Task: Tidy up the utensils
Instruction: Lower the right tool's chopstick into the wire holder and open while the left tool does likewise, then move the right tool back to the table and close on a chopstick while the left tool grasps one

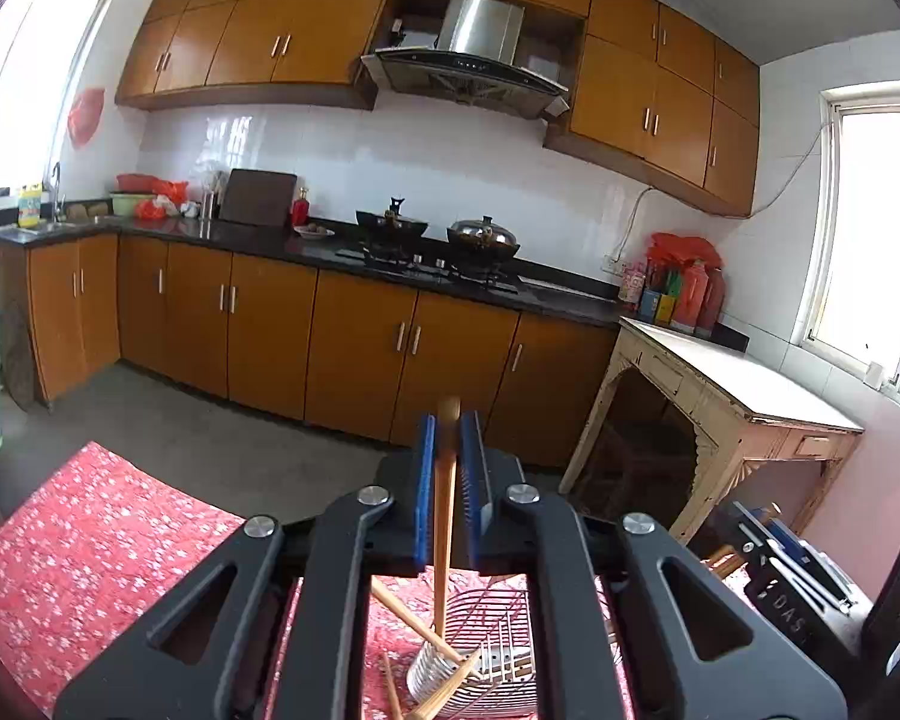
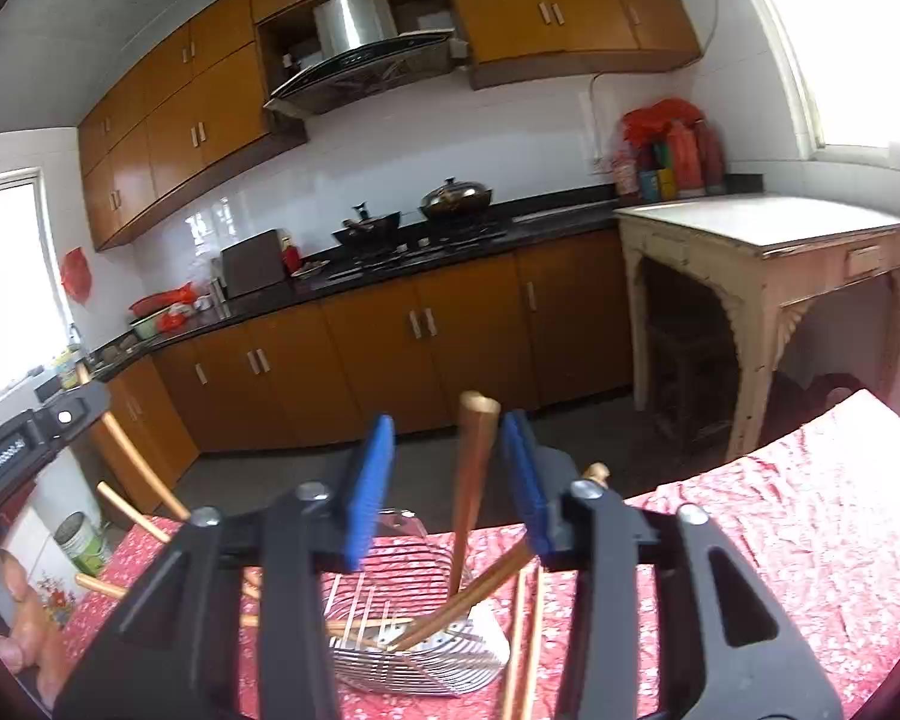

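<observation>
On the red floral tablecloth (image 2: 780, 516), a wire utensil rack (image 2: 414, 654) received both wooden utensil handles: the left gripper (image 1: 448, 474) and the right gripper (image 2: 444, 480) stood released, jaws clear of each upright handle (image 2: 477, 468), apparently to leave them resting inside.

I see orange cabinets (image 1: 354, 324) under a black counter (image 1: 258, 243), two pans on the stove (image 1: 432, 267), and a worn white table (image 2: 768, 228) near the window (image 1: 876, 228).
</observation>
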`<state>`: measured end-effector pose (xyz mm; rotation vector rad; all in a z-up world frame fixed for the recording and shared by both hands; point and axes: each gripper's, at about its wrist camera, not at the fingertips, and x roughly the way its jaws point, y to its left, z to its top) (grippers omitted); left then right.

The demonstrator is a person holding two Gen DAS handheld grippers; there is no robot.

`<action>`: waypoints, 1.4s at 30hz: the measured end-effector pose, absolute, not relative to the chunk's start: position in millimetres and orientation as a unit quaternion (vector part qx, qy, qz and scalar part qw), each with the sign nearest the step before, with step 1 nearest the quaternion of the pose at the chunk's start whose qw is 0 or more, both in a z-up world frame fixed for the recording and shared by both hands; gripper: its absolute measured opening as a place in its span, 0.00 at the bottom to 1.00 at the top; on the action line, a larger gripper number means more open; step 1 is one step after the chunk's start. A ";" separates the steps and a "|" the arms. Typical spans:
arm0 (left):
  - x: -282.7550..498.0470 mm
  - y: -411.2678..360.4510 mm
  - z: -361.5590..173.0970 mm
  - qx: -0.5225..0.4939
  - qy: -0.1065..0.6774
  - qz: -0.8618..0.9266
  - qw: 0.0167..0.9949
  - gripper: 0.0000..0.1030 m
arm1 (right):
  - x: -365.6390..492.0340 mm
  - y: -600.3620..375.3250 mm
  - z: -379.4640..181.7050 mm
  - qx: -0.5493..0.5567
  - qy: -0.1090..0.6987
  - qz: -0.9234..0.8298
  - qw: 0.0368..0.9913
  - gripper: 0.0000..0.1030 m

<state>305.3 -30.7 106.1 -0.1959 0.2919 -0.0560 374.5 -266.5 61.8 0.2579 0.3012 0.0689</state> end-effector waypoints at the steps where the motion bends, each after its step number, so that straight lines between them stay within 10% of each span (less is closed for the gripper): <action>1: 301.8 -29.7 108.4 -0.096 0.142 -0.023 0.985 0.22 | 372.5 -268.8 61.8 0.126 0.148 0.031 0.980 0.47; 22: 219.3 -1.5 118.1 -0.083 0.146 0.000 0.986 0.37 | 282.6 -301.6 38.5 0.119 0.178 -0.023 0.976 0.52; 32: 198.8 17.1 33.4 -0.072 0.232 0.006 0.970 0.39 | 273.9 -302.7 -53.1 0.127 0.279 -0.012 0.952 0.50; 42: 230.2 4.6 -67.0 -0.038 0.346 -0.020 0.937 0.39 | 318.1 -269.0 -122.7 0.104 0.376 0.031 0.920 0.28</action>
